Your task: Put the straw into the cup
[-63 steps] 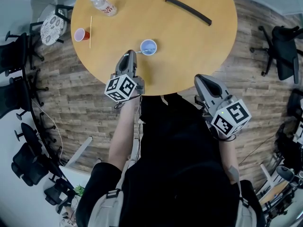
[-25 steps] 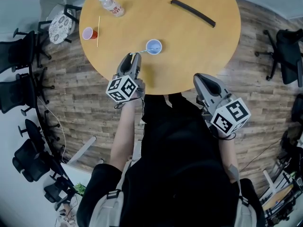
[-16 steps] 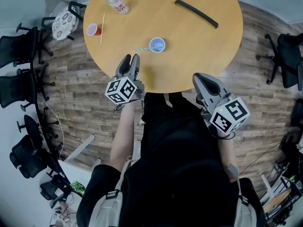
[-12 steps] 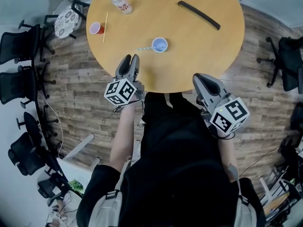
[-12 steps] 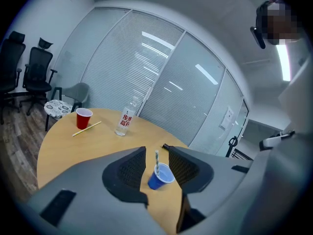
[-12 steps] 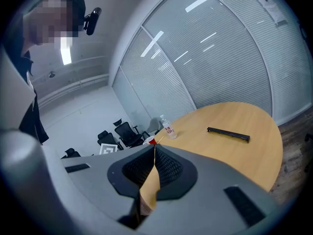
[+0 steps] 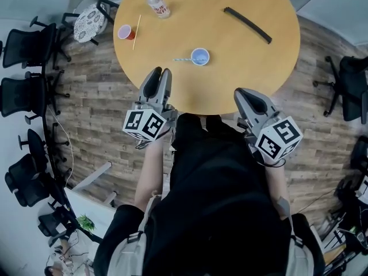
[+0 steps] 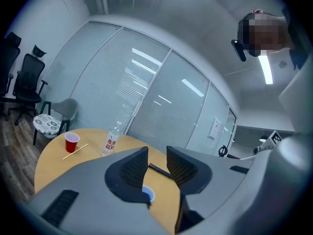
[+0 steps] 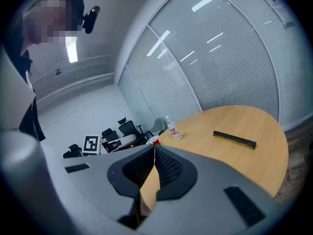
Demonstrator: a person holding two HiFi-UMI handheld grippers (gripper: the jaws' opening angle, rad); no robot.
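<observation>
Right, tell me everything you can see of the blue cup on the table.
The blue cup is small and round, pale blue inside with a lighter rim, perhaps paper or plastic. It stands upright, mouth open, on the round wooden table, towards the edge nearest the person. A thin striped straw runs out from its left rim; whether the tip sits inside is unclear. Nothing else touches it.
</observation>
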